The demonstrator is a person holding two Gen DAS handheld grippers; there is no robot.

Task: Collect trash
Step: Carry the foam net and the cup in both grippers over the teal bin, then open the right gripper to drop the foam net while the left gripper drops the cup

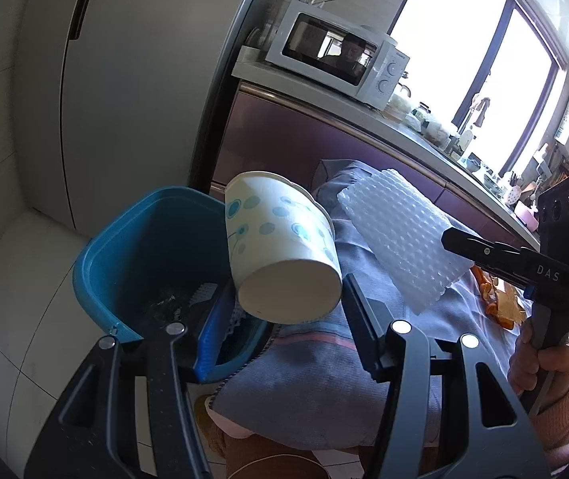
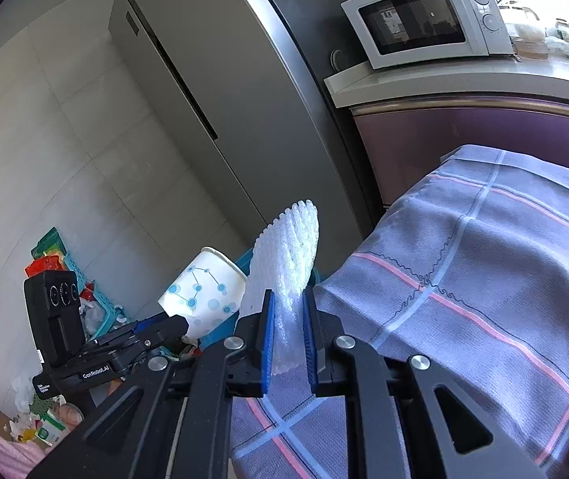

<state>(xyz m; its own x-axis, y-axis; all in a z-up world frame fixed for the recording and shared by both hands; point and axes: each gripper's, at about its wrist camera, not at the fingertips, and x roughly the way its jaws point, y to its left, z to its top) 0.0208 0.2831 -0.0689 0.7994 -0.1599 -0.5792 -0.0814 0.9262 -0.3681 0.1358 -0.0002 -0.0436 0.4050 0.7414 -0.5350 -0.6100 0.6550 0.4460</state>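
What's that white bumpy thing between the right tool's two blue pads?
A sheet of bubble wrap, standing on edge, pinched by the right gripper; the right wrist view shows it. Beside it, the paper cup.

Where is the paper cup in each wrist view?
Left wrist: the paper cup is at centre, tilted between the left gripper's fingers, beside the blue bin.
Right wrist: the cup is lower left of centre, left of the bubble wrap.
Shared landmark: the microwave.
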